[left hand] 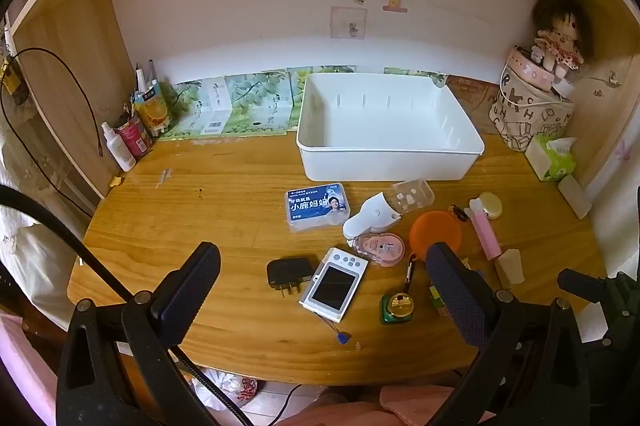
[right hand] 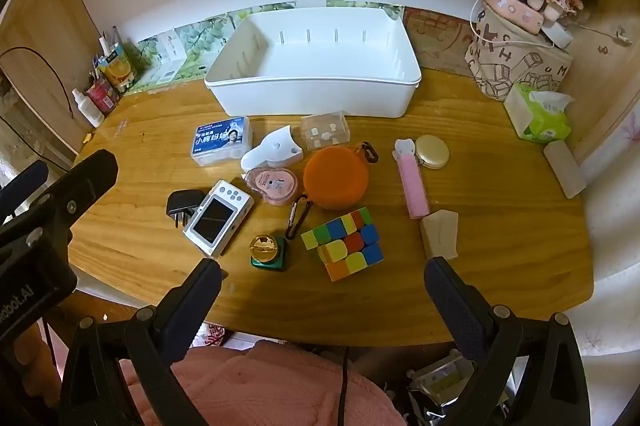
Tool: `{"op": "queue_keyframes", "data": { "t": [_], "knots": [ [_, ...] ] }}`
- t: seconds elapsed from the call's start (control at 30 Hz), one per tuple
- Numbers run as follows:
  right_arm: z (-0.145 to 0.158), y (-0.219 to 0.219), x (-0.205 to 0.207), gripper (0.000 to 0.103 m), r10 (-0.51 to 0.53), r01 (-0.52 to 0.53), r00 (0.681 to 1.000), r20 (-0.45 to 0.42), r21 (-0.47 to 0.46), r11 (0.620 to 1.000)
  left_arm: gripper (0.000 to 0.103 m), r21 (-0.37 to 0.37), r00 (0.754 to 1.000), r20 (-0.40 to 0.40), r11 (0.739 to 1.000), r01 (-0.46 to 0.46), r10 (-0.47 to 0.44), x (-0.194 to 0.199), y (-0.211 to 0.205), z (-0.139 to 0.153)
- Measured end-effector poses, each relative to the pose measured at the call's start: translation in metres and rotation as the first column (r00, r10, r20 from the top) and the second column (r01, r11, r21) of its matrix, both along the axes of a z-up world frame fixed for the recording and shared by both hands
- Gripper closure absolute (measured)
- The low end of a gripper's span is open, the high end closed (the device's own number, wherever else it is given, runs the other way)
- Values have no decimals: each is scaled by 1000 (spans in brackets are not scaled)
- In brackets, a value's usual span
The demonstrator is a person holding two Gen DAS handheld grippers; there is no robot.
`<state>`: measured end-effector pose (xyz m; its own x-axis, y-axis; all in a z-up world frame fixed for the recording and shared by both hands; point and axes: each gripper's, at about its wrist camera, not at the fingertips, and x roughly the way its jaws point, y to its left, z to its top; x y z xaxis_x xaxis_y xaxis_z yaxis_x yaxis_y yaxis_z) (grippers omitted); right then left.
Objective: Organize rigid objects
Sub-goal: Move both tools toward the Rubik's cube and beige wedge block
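Not yet started: both tongs, left (left hand: 322,290) and right (right hand: 322,290), apart, holding nothing; next, probably cube (right hand: 343,243) into bin (right hand: 316,90) at 12 o'clock.

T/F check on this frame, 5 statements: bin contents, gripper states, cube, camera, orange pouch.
1. The white bin holds several items. False: nothing shows inside it.
2. Both the left gripper and the right gripper are open and hold nothing. True.
3. The cube is stacked on the orange pouch. False: it lies on the table, nearer the table's front edge than the pouch.
4. The camera lies screen up beside the black plug. True.
5. The pink stick is left of the camera. False: it lies to the right, past the pouch.
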<state>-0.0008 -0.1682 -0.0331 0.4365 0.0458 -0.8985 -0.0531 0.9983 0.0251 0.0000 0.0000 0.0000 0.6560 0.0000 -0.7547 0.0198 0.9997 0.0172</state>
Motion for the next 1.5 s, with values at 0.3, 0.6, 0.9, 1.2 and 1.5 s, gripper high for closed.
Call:
{"op": "queue_keyframes", "data": {
  "t": [0.3,0.6,0.9,1.2,1.5],
  "knots": [
    [-1,8,0,1,-4,4,1000,-7,3,1000,1,0,1000,0,1000,10,-10,-1,1,-4],
    [-6,20,-5,1,-56,56,998,-14,0,998,1,-23,998,-37,998,55,-56,10,15,-8],
    [-19,31,-21,1,-137,137,990,-38,-5,991,1,-44,987,-58,988,148,-150,12,26,-15],
    [-30,21,-38,1,-241,242,966,-94,-7,970,2,-77,958,-109,963,260,-267,16,16,-26],
    [-45,-7,-41,1,-331,334,927,-176,-13,943,2,-161,913,-214,934,318,-347,23,-1,-45]
  ]
}}
